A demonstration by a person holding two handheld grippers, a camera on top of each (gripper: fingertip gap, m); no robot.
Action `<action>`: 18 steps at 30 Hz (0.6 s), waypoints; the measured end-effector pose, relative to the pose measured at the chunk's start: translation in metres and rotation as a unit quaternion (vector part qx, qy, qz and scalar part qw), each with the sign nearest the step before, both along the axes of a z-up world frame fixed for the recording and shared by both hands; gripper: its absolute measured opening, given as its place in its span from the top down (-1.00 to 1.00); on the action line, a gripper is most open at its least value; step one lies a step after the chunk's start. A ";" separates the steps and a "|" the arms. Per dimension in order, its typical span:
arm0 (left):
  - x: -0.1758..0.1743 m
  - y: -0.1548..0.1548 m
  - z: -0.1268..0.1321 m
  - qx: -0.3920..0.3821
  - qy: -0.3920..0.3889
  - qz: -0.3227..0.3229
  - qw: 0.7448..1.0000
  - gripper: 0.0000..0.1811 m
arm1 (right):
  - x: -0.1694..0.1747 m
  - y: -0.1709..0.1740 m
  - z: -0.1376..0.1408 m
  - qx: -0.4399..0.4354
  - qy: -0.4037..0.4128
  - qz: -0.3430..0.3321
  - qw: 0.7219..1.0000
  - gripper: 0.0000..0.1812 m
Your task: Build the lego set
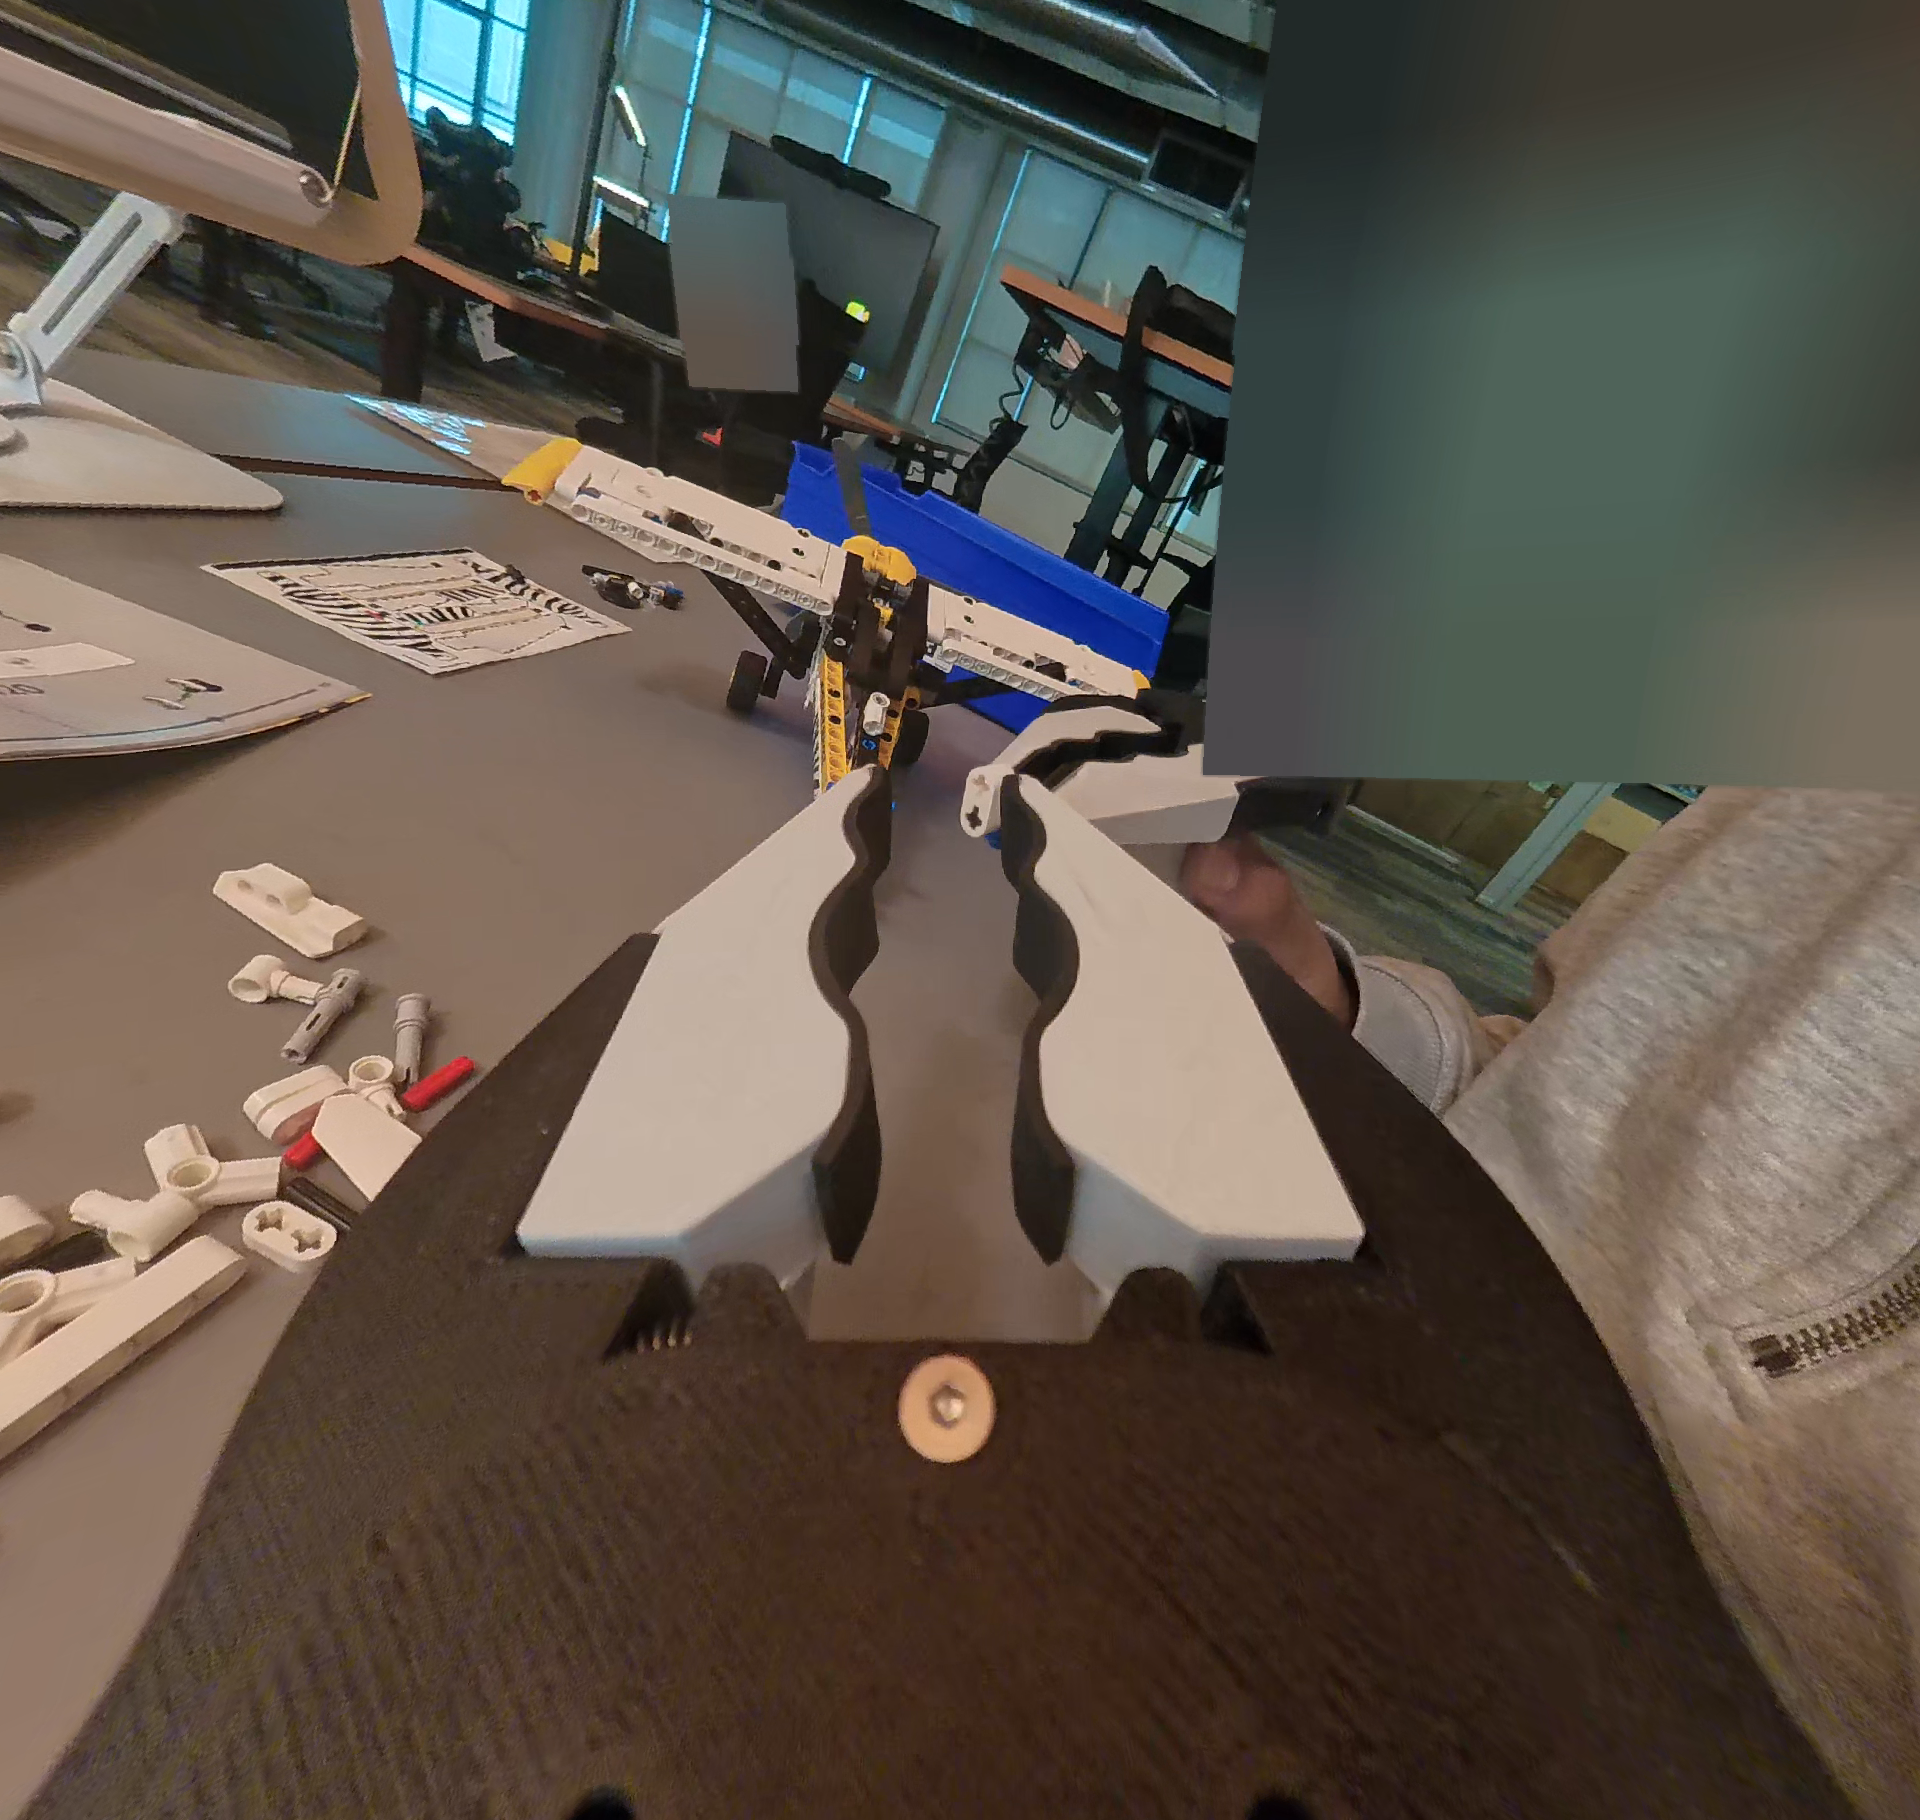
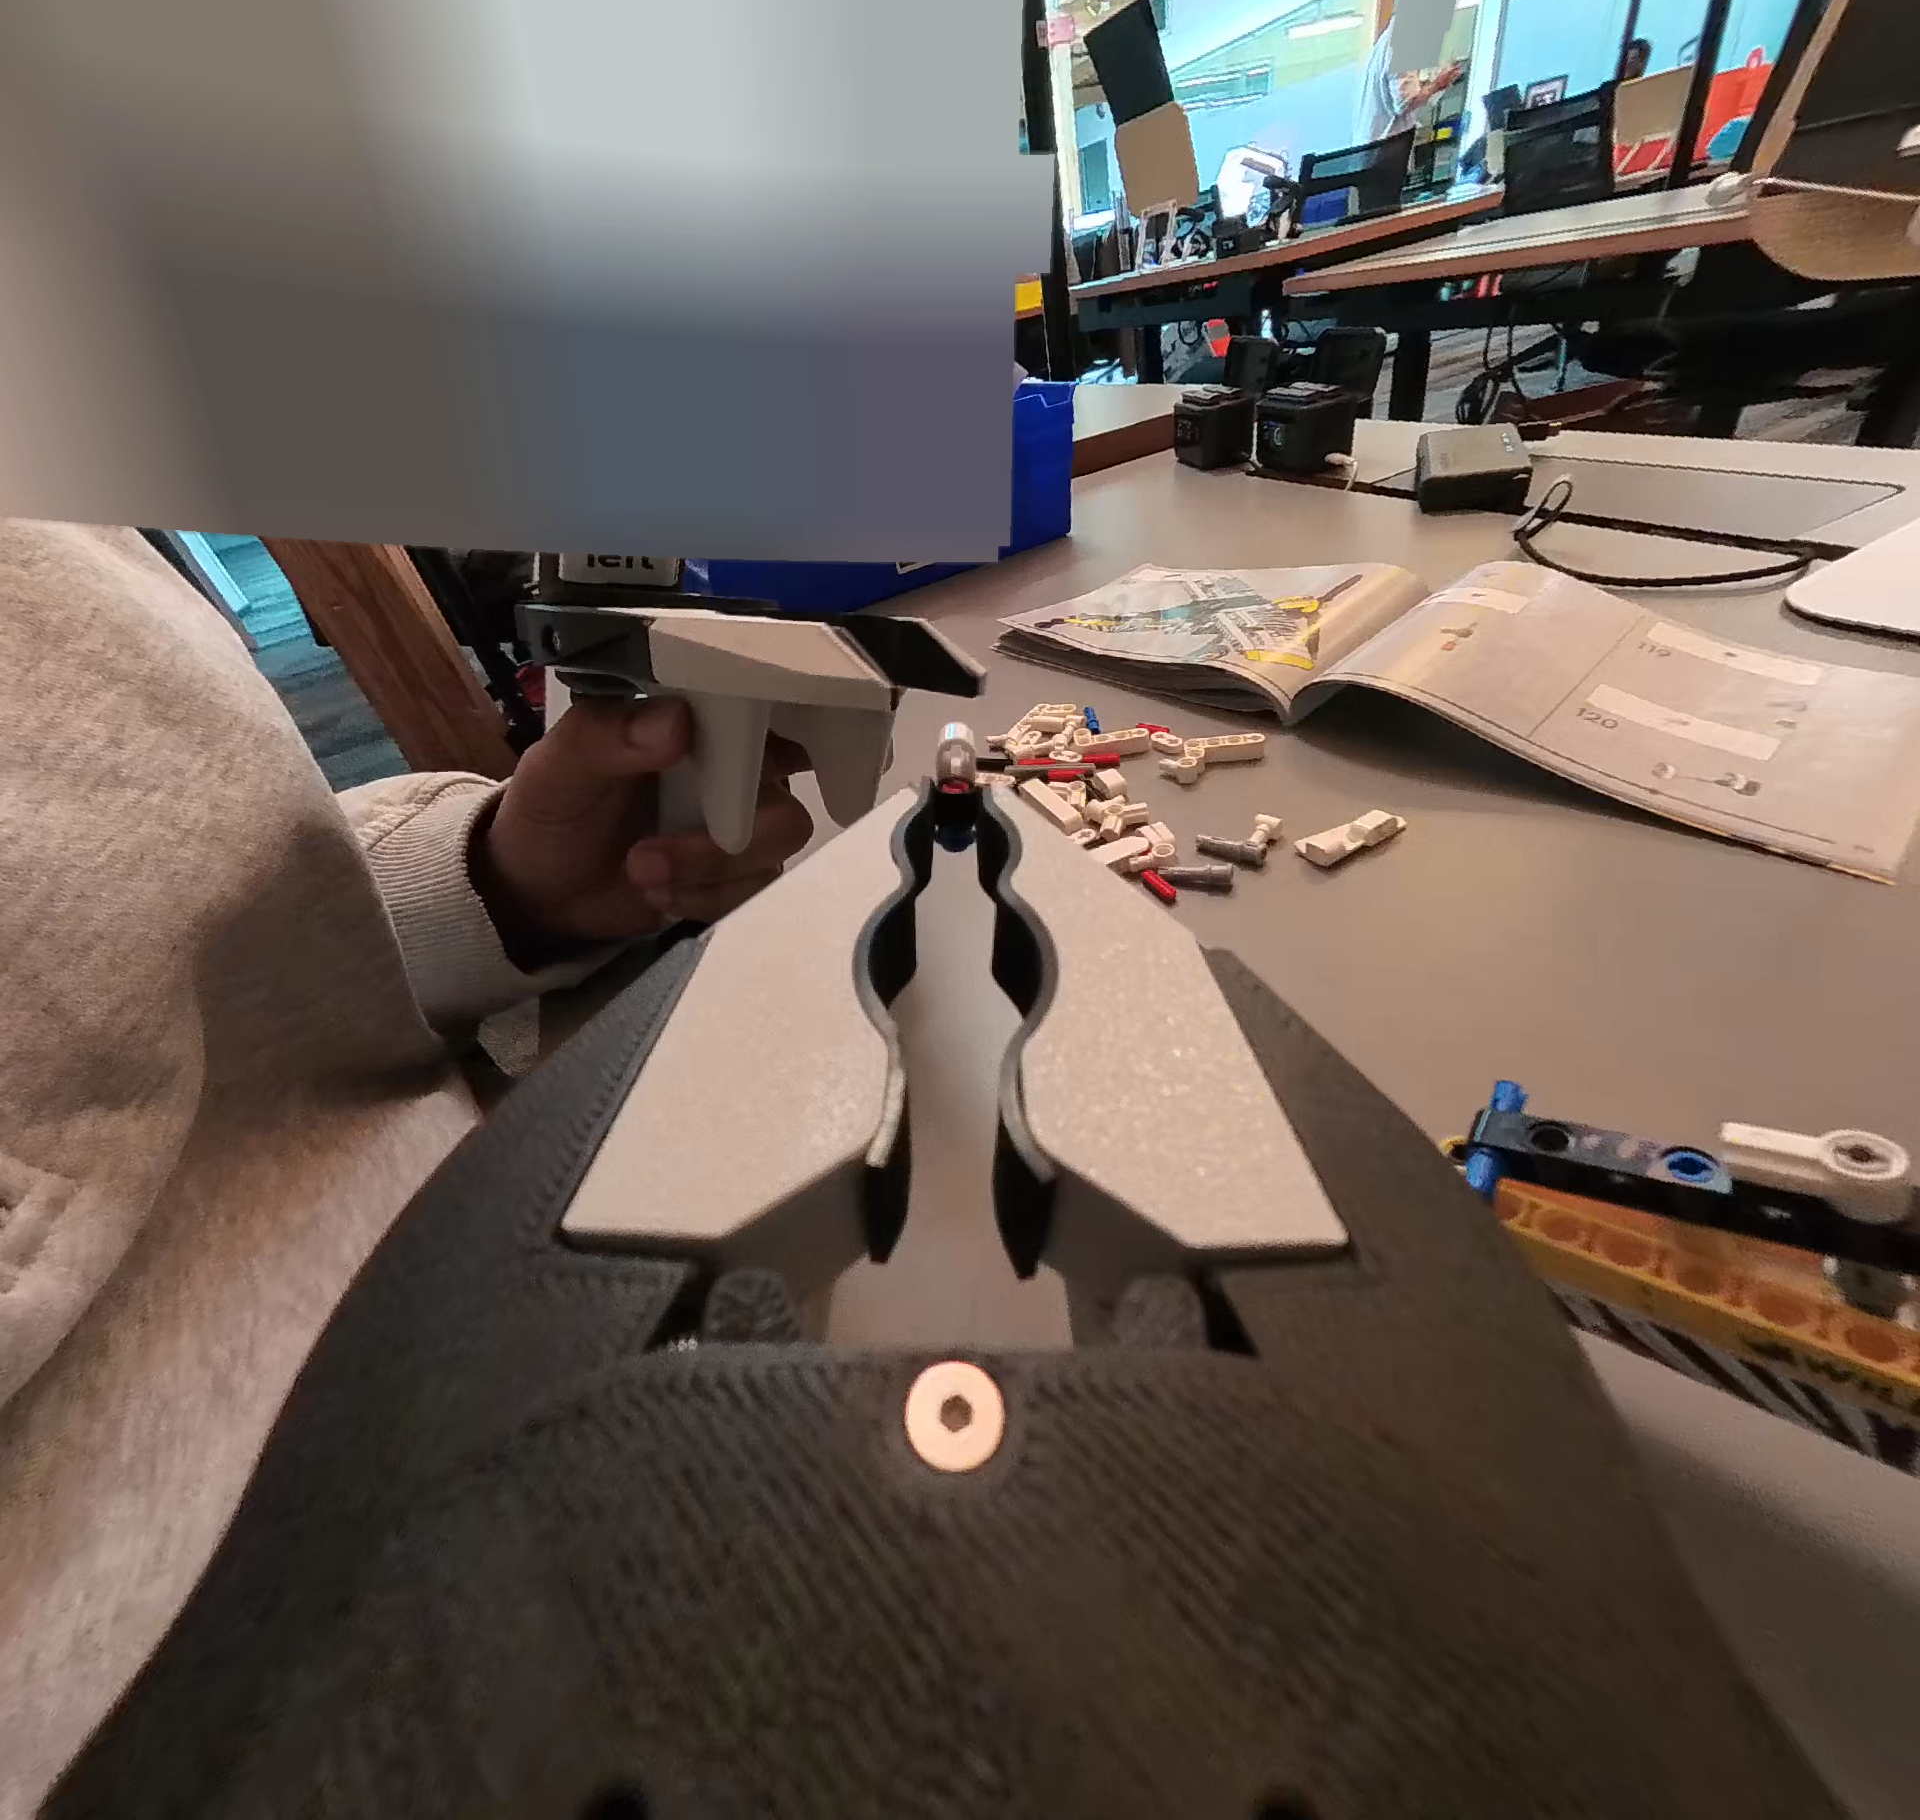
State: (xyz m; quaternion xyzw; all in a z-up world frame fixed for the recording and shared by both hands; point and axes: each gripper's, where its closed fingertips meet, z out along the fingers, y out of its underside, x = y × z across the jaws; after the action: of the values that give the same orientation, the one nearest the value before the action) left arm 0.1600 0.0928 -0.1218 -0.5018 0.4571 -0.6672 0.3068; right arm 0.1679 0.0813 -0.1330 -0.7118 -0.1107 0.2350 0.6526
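The right gripper (image 2: 954, 802) was pinched nearly closed at its tips on a small connector piece (image 2: 954, 771), a black stub with a red band and a pale grey cap poking past the fingertips. The left gripper (image 1: 940, 804) stood apart with a clear gap between its fingers and nothing in them; the right gripper's tips, carrying a white piece, showed just to its right.

Just beyond the right gripper lay the loose parts pile (image 2: 1127, 783) of white, grey and red pins, with the open instruction booklet (image 2: 1507, 669) farther right. The plane model (image 1: 831, 607), white wings on a yellow and black frame, sat farther out on the grey table (image 1: 520, 783) in front of a blue bin (image 1: 997, 565); its beam (image 2: 1704, 1240) crossed the right view's near edge.

The hold was only at the very tips, so the connector piece could likely twist or pop free under seating pressure and vanish among the look-alike pins. Pushing on the unsteadied model might also roll it on its wheels.
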 end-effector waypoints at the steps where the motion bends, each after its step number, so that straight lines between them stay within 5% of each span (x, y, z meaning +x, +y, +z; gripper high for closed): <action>1: 0.000 0.000 0.000 0.000 0.000 0.000 1.000 0.78 | 0.001 0.000 0.001 0.001 0.003 0.000 1.000 0.93; 18: 0.000 -0.002 -0.001 -0.005 0.001 -0.006 1.000 0.78 | 0.002 -0.002 0.004 0.009 0.013 0.001 1.000 0.93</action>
State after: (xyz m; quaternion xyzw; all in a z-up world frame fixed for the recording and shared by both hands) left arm 0.1596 0.0906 -0.1228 -0.5015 0.4573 -0.6706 0.2995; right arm 0.1703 0.0798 -0.1293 -0.7025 -0.1050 0.2434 0.6605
